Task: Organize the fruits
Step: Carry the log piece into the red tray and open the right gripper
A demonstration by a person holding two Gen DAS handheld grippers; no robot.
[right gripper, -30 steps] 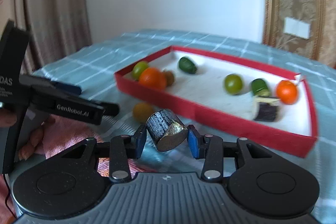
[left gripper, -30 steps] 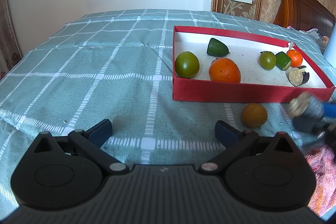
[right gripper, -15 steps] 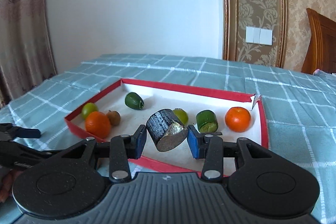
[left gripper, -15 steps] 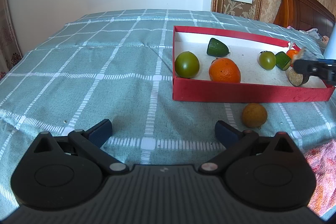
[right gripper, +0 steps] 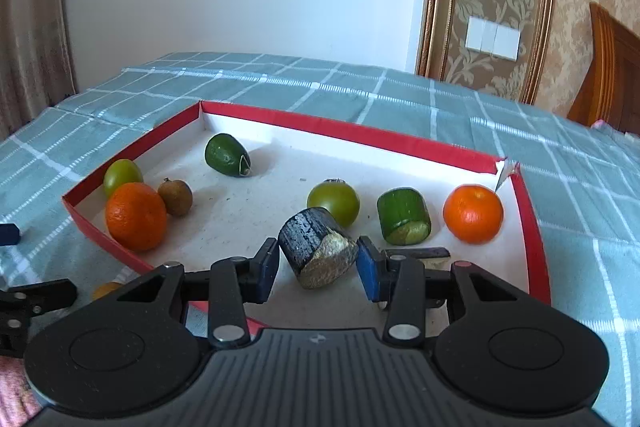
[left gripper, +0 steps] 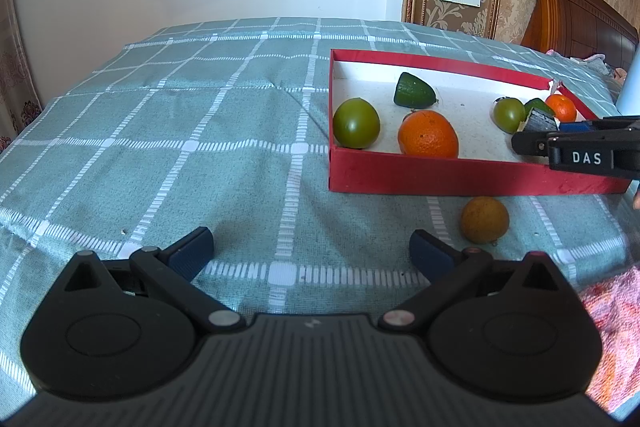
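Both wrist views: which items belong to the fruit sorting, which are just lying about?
Job: red box; dark chunk clamped in right gripper; loose brown fruit on the cloth; open left gripper; fruits already boxed.
Lying about: checked cloth; pink fabric; wall switch.

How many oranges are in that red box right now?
2. One orange sits by the left wall of the red box, beside a small brown fruit. The other orange is near the right wall. The gripper hides some of the floor, so another could be there.
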